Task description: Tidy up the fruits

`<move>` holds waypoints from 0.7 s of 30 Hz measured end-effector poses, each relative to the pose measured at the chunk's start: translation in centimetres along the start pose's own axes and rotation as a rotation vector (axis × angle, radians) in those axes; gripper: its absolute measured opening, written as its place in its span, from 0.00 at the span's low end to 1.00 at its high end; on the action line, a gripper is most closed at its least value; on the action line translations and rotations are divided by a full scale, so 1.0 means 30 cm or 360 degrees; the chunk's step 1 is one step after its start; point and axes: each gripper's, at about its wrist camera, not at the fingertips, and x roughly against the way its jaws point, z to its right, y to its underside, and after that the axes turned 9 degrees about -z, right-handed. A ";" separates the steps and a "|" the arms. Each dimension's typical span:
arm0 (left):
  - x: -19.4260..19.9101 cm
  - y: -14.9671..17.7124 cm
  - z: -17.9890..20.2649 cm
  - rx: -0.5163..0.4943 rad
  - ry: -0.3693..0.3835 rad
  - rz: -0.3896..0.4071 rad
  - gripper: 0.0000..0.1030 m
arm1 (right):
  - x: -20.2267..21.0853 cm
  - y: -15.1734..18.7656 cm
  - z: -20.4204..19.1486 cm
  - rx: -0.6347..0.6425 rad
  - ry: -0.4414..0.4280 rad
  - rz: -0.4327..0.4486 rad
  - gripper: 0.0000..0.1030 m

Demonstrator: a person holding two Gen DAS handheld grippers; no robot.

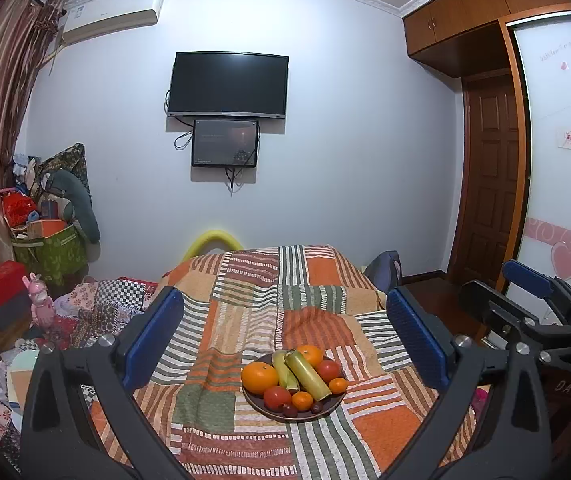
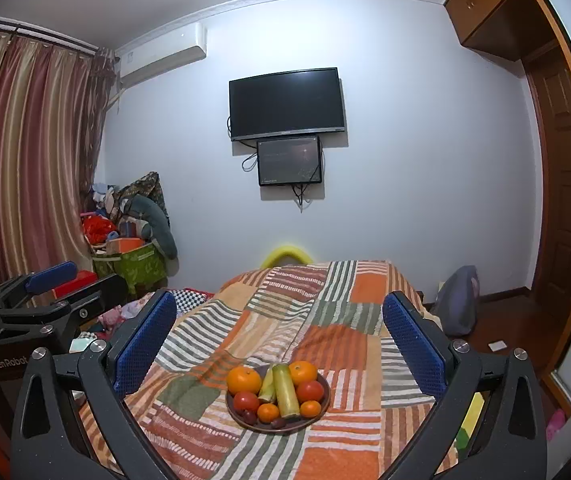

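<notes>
Left wrist view: the left gripper (image 1: 285,332) is spread wide with nothing between its blue pads. Ahead, a brown plate (image 1: 261,407) of fruit is set on a bed covered with a striped patchwork blanket (image 1: 245,304). Two oranges, two green stalks, tomatoes and small mandarins are piled on it. A TV (image 1: 227,86) is mounted on the pale wall, and the right gripper (image 1: 525,304) is seen at the right edge.

Right wrist view: the right gripper (image 2: 279,332) is spread wide too, empty. The plate (image 2: 245,420) sits between its fingers further ahead. Striped curtains (image 2: 25,152) are hung at left, a wooden door (image 2: 561,184) at right.
</notes>
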 end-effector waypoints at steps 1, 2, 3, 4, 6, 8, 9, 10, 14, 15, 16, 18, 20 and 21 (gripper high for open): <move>0.000 0.000 0.001 0.0000 -0.0001 0.0001 1.00 | 0.003 -0.001 0.001 -0.0002 0.0001 0.0002 1.00; 0.000 0.001 0.001 0.0000 -0.0001 0.0000 1.00 | 0.005 -0.003 0.001 -0.0003 0.0001 0.0004 1.00; 0.000 0.000 0.000 0.0000 0.0001 0.0000 1.00 | 0.006 -0.002 -0.001 -0.0004 0.0002 0.0005 1.00; 0.000 0.000 0.000 0.0000 0.0001 0.0000 1.00 | 0.007 -0.003 -0.001 -0.0005 0.0003 0.0005 1.00; 0.000 0.001 0.001 -0.0001 0.0000 0.0000 1.00 | 0.009 -0.004 0.000 -0.0007 0.0002 0.0006 1.00; 0.000 0.001 0.001 0.0001 0.0001 0.0000 1.00 | 0.013 -0.004 0.002 -0.0009 0.0002 0.0008 1.00; 0.001 0.001 0.000 0.0002 0.0002 0.0000 1.00 | 0.015 -0.004 0.002 -0.0009 0.0002 0.0009 1.00; 0.000 0.001 -0.001 0.0004 0.0003 -0.0001 1.00 | 0.017 -0.005 0.001 -0.0008 0.0002 0.0009 1.00; -0.002 0.004 0.003 0.0005 0.0007 -0.0004 1.00 | 0.016 -0.004 0.002 -0.0008 0.0003 0.0009 1.00; -0.001 0.003 0.003 0.0005 0.0006 -0.0003 1.00 | 0.015 -0.004 0.002 -0.0008 0.0003 0.0009 1.00; -0.001 0.003 0.003 0.0005 0.0006 -0.0003 1.00 | 0.016 -0.004 0.002 -0.0009 0.0002 0.0008 1.00; -0.001 0.003 0.004 0.0004 0.0005 -0.0003 1.00 | 0.018 -0.005 0.002 -0.0010 0.0001 0.0009 1.00; -0.001 0.002 0.004 0.0005 0.0004 -0.0002 1.00 | 0.015 -0.005 0.002 -0.0008 0.0002 0.0010 1.00; -0.001 0.002 0.004 0.0005 0.0006 -0.0003 1.00 | 0.017 -0.006 0.002 -0.0008 0.0002 0.0010 1.00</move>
